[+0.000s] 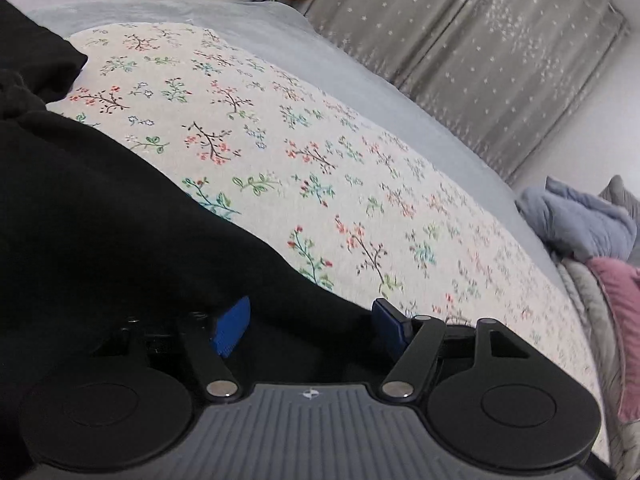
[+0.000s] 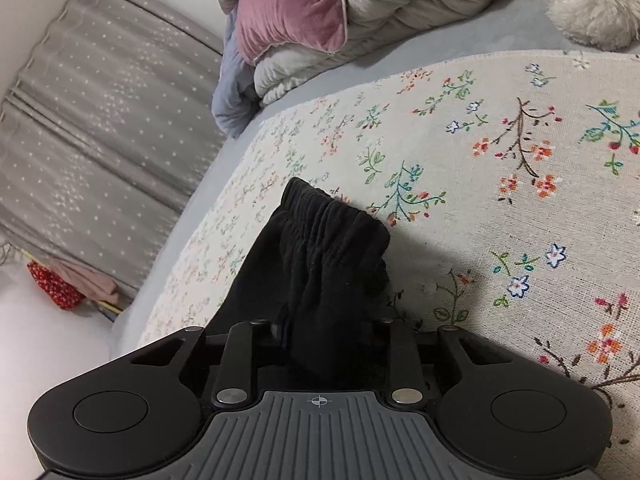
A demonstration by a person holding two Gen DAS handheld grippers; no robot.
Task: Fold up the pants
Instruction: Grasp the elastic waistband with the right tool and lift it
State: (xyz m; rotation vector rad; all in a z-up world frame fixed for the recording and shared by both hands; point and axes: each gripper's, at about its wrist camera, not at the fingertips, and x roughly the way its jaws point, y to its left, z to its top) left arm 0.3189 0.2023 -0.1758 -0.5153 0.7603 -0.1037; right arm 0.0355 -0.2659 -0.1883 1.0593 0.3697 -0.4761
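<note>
Black pants (image 2: 320,264) bunched in my right gripper (image 2: 324,328), clamped | left gripper (image 1: 308,320) spread wide, cloth draped between | floral bedspread (image 1: 320,168) bare — fold barely begun, judging so.

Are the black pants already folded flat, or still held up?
Held up: the black pants hang bunched from the right gripper above the floral cloth.

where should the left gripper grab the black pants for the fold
On the dark edge of the black pants lying just ahead of the left gripper, coming in low over the floral sheet. Its blue pads stand wide apart. The right gripper seems to pinch the gathered waistband already.
</note>
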